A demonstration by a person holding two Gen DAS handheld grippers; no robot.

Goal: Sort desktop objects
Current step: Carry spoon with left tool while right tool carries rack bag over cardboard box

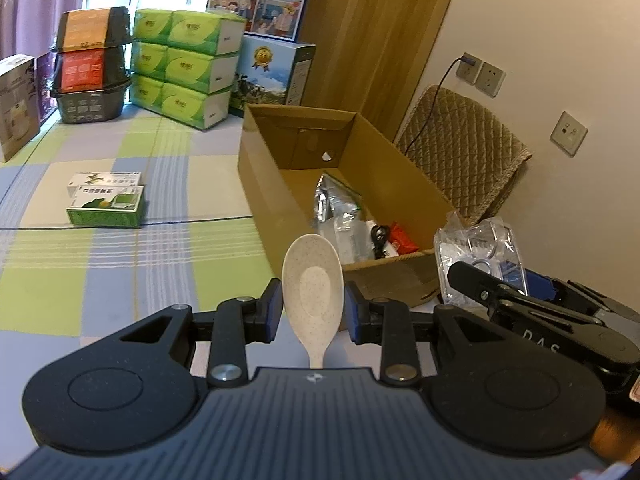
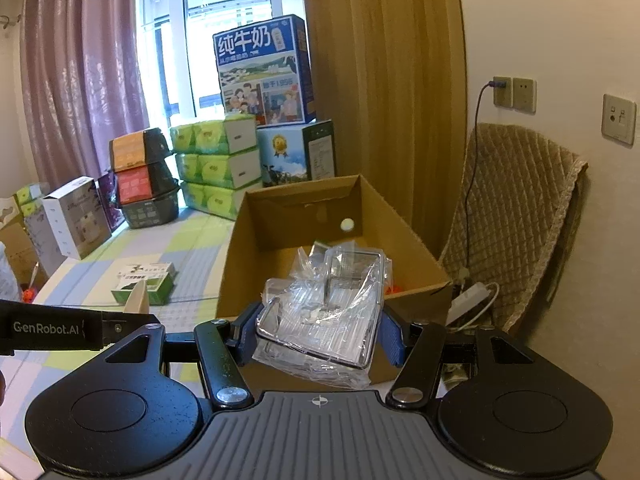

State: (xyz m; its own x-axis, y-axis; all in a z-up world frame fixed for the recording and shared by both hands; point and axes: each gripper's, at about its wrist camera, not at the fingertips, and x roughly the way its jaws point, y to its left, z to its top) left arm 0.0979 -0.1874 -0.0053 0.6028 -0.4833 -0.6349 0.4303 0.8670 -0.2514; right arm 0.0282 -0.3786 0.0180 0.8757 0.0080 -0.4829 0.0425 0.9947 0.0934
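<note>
A cream speckled spoon [image 1: 313, 280] stands bowl-up between the blue pads of my left gripper [image 1: 313, 304], which is shut on it just in front of the open cardboard box [image 1: 260, 168]. My right gripper [image 2: 318, 332] is shut on a crinkled clear plastic package [image 2: 320, 312] with a metal-edged item inside, held over the near rim of the box [image 2: 240, 248]. The box holds a silver pouch [image 1: 332, 200], a black cable [image 1: 380, 236] and a red packet [image 1: 402, 238]. In the right wrist view the spoon tip [image 2: 138, 298] shows at the left.
Two green-and-white small boxes [image 1: 106, 200] lie stacked on the checked tablecloth to the left. Tissue packs [image 1: 188, 64], black baskets [image 1: 92, 68] and milk cartons [image 1: 276, 76] line the far edge. A quilt-covered chair [image 1: 464, 152] and a power strip [image 2: 472, 300] stand right of the box.
</note>
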